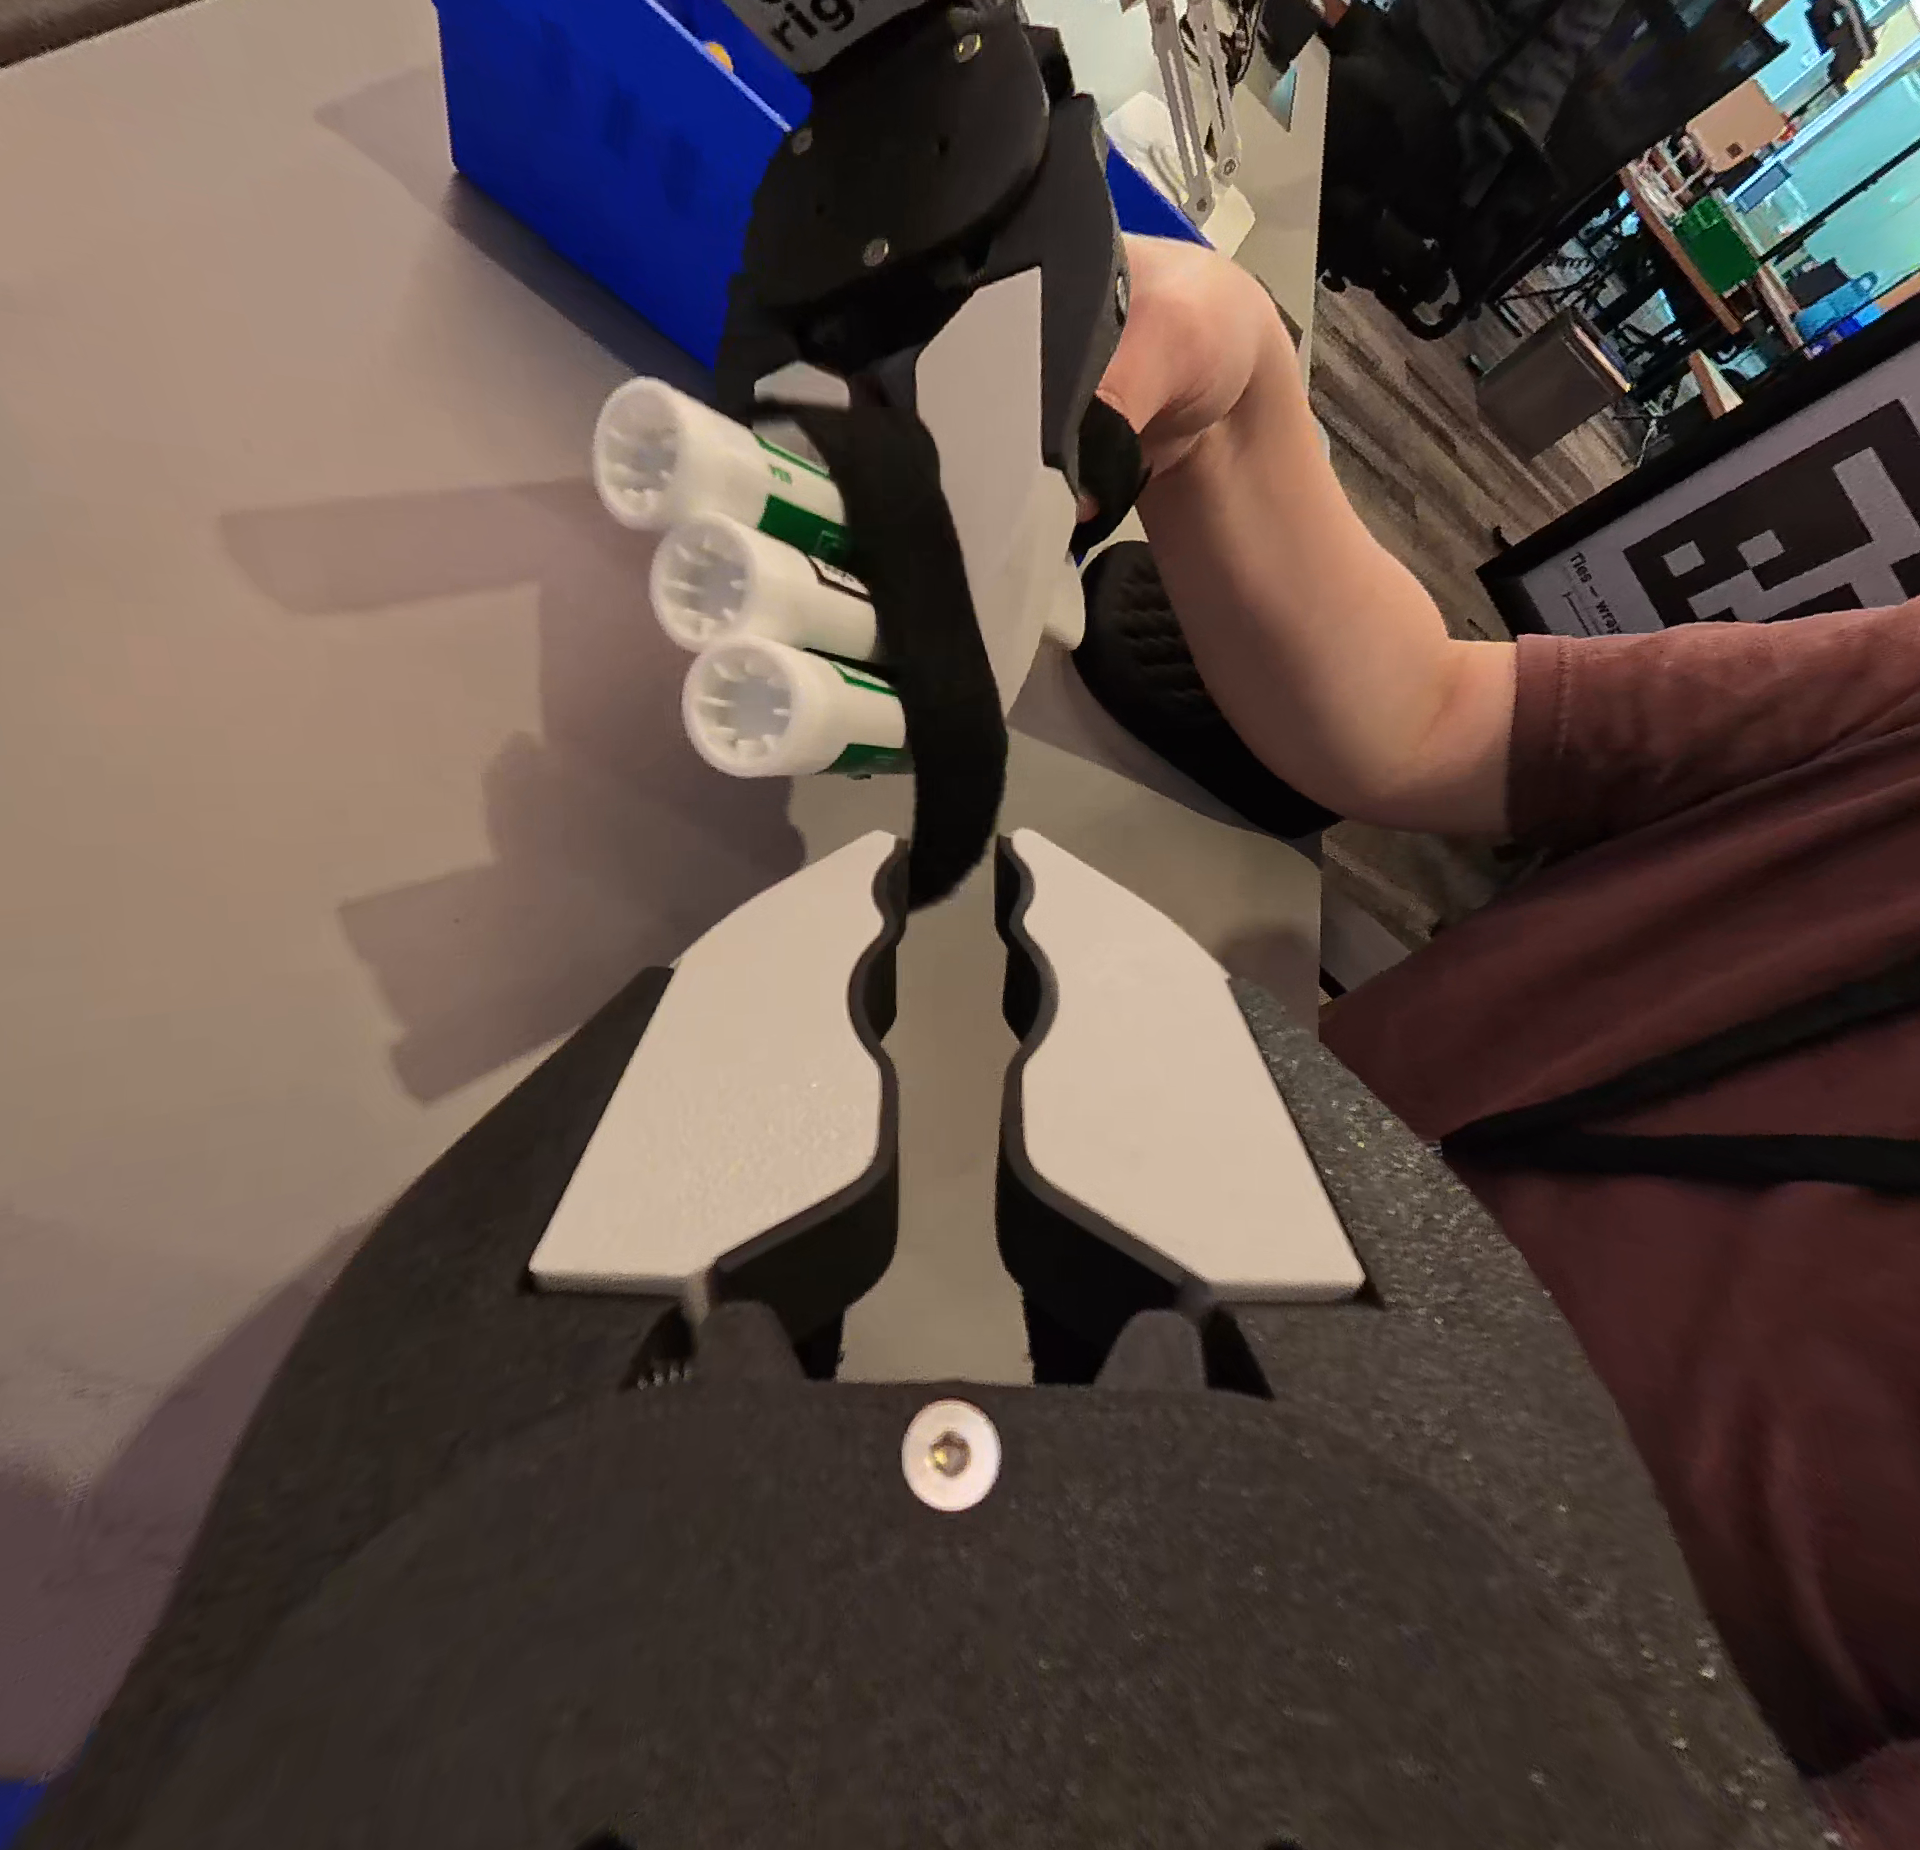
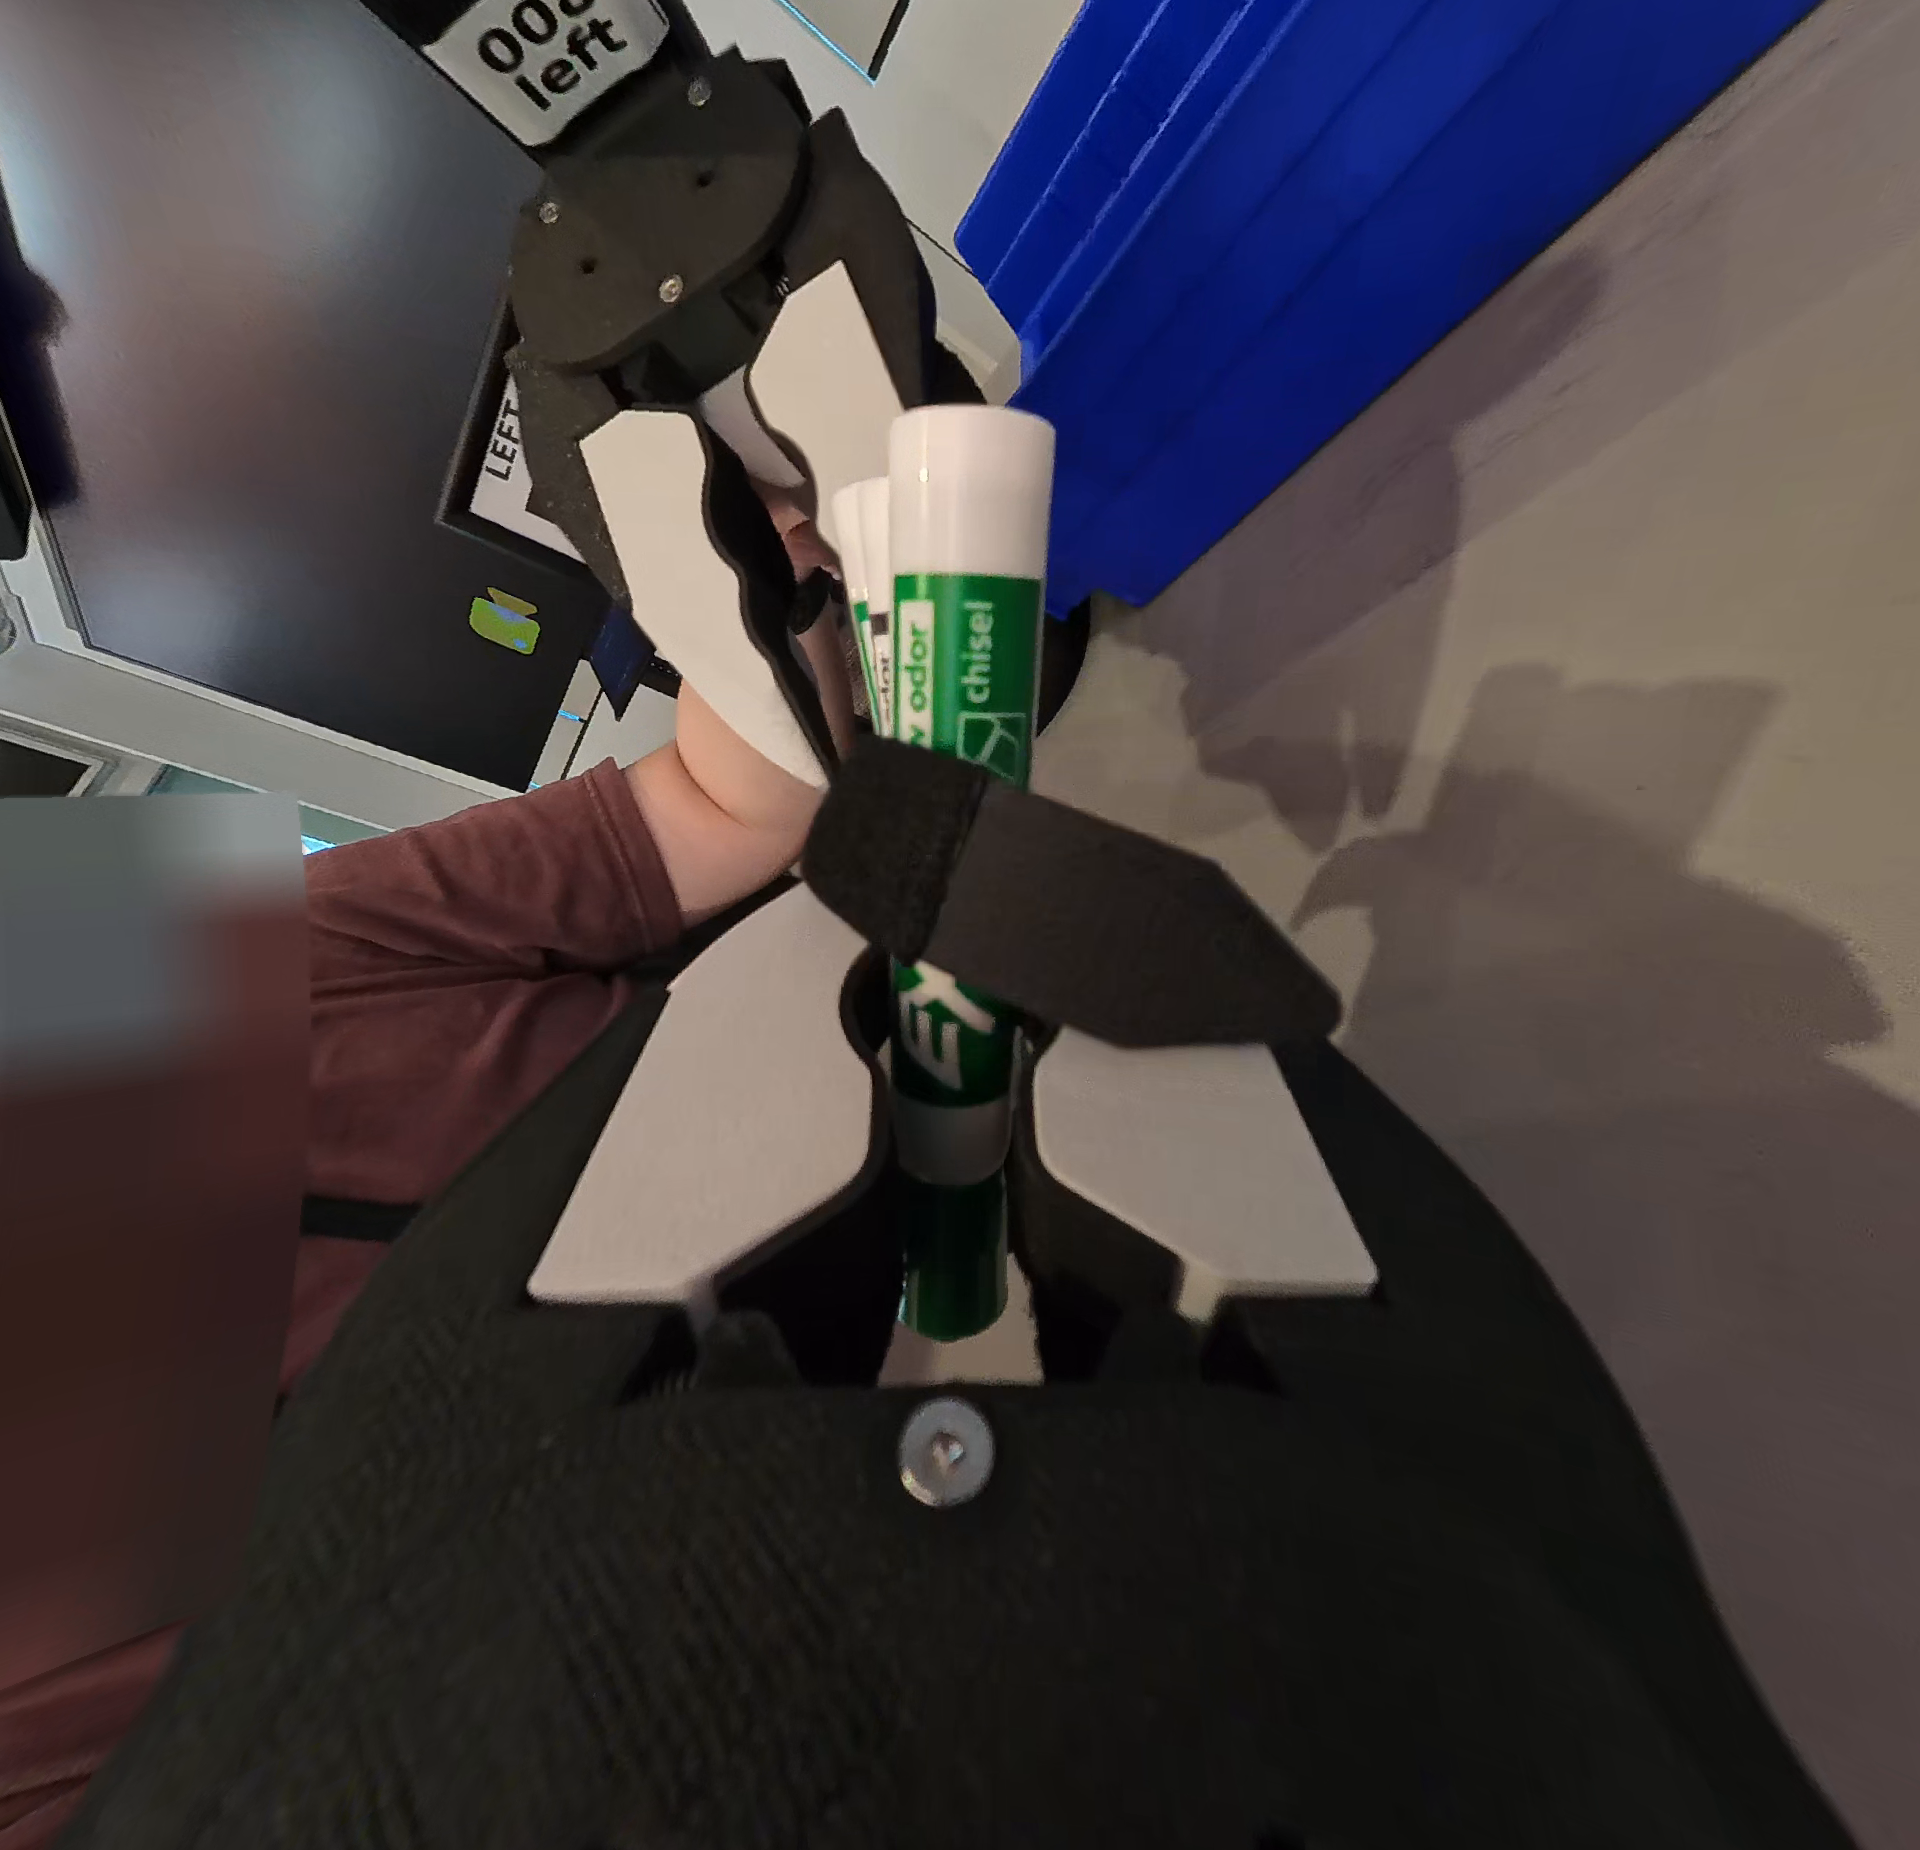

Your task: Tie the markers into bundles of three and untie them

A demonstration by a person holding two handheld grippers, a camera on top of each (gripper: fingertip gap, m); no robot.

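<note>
Three white markers with green labels (image 2: 966, 657) are held side by side, and a black strap (image 2: 894, 855) is wrapped around their middle. My right gripper (image 2: 951, 1011) is shut on the markers just behind the strap. In the left wrist view the markers' butt ends (image 1: 727, 585) point left and the strap's loose end (image 1: 935, 740) hangs down from them. My left gripper (image 1: 945, 865) is open, and the strap's tip lies between its fingertips. The markers' caps are hidden in that view.
A blue bin (image 1: 582, 138) stands on the grey table (image 1: 208, 450) behind the grippers; it also shows in the right wrist view (image 2: 1351, 242). A person's forearm (image 1: 1299, 605) and maroon sleeve are at the right, past the table's edge. My left and right fingertips are right by each other.
</note>
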